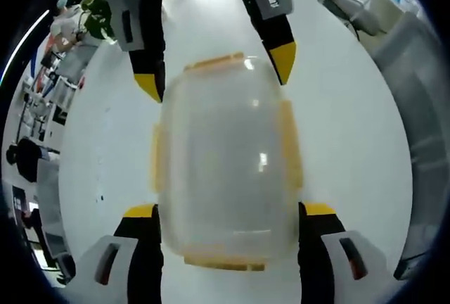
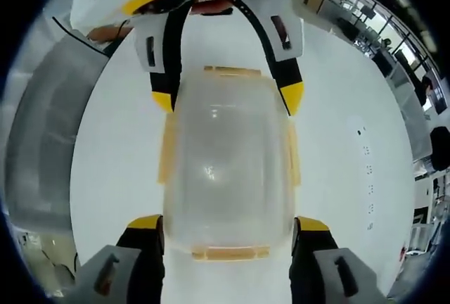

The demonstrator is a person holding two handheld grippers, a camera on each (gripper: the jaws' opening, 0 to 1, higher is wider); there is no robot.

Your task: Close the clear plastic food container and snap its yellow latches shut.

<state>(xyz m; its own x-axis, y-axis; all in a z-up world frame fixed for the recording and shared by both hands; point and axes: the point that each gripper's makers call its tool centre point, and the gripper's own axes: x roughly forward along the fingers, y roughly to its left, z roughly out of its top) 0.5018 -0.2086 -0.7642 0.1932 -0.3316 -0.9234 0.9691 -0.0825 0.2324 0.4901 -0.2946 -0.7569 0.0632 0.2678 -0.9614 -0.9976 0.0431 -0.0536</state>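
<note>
Container (image 1: pixel 225 163), clear plastic with lid on and yellow latches (image 1: pixel 290 146) along its sides and ends, sits on the white table (image 1: pixel 351 142) between the two grippers facing each other from opposite ends. Left gripper (image 1: pixel 228 212) has jaws spread, yellow tips just beside the near corners of the container, contact can't be told; right gripper (image 2: pixel 228 225) likewise apart, straddling its near end. Plant (image 1: pixel 98 12) and office clutter well beyond the table edge.
</note>
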